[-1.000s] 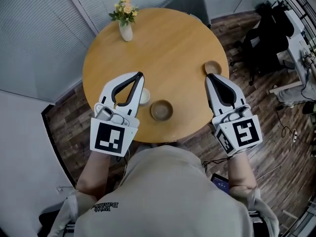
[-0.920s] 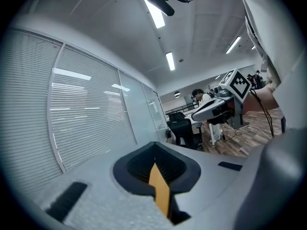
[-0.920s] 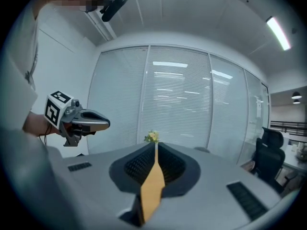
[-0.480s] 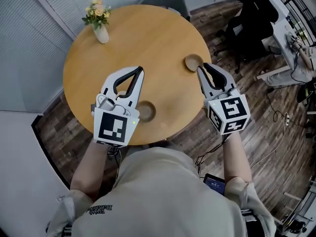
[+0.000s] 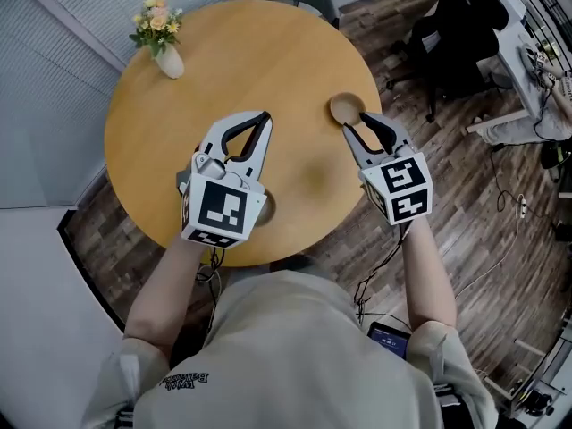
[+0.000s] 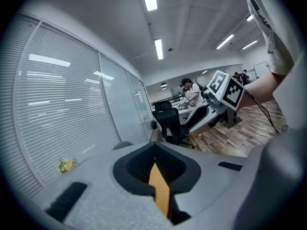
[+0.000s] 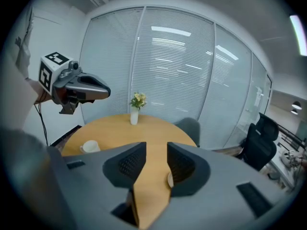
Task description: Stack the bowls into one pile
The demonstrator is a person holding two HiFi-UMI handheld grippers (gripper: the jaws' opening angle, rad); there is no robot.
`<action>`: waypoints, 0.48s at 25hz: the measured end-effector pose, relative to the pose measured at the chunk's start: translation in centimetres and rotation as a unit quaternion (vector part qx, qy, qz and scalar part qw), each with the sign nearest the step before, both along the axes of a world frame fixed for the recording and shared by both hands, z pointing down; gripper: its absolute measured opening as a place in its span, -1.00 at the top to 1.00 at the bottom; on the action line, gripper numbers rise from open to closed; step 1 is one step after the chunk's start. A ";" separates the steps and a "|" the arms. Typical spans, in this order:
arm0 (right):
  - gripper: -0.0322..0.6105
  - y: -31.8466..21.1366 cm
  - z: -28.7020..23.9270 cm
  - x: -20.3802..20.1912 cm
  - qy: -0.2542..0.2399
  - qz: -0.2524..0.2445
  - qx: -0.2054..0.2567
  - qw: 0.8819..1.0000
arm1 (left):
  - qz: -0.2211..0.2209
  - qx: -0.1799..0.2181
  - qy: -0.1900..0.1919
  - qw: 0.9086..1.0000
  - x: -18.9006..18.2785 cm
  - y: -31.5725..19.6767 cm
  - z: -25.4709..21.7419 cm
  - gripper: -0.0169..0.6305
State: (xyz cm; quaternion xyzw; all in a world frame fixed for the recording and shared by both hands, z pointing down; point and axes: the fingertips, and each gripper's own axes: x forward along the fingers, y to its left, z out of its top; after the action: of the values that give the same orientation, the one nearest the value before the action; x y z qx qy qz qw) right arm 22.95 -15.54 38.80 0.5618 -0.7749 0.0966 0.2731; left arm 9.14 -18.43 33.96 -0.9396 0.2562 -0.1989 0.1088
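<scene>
L gripper (image 5: pixel 265 114): clenched, empty, above near bowl (image 5: pixel 265 206).
R gripper (image 5: pixel 359 123): jaws apart, nothing btwn, just short of far bowl (image 5: pixel 347 108).
Table (image 5: pixel 268 61): round, wood; flower vase (image 5: pixel 161 50) at far edge.
Room: plank floor (image 5: pixel 465 195), blinds (image 7: pixel 172 66), office chair (image 5: pixel 451 47).

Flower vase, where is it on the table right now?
In the head view the flower vase stands near the far left edge of the round table, well beyond the left gripper.

Wooden bowl (image 5: pixel 346 108) upright by the table (image 5: pixel 268 61) edge; second bowl (image 5: pixel 266 206) (mostly hidden) well apart.
</scene>
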 end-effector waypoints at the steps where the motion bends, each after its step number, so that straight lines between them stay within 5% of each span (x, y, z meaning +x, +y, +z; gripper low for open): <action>1: 0.48 -0.3 0.7 0.2 0.001 -0.001 -0.007 1.000 | 0.003 -0.003 -0.004 1.000 0.5 -0.2 0.5 0.88; 12: 0.48 -3.5 10.8 3.7 0.034 -0.006 -0.099 0.994 | 0.016 -0.053 -0.038 0.998 4.2 -1.9 5.9 0.88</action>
State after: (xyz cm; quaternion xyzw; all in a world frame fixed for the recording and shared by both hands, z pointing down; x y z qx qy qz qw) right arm 26.64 -19.04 49.65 0.5307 -0.7548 0.1520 0.3544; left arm 13.35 -20.35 39.85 -0.9399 0.2256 -0.2463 0.0717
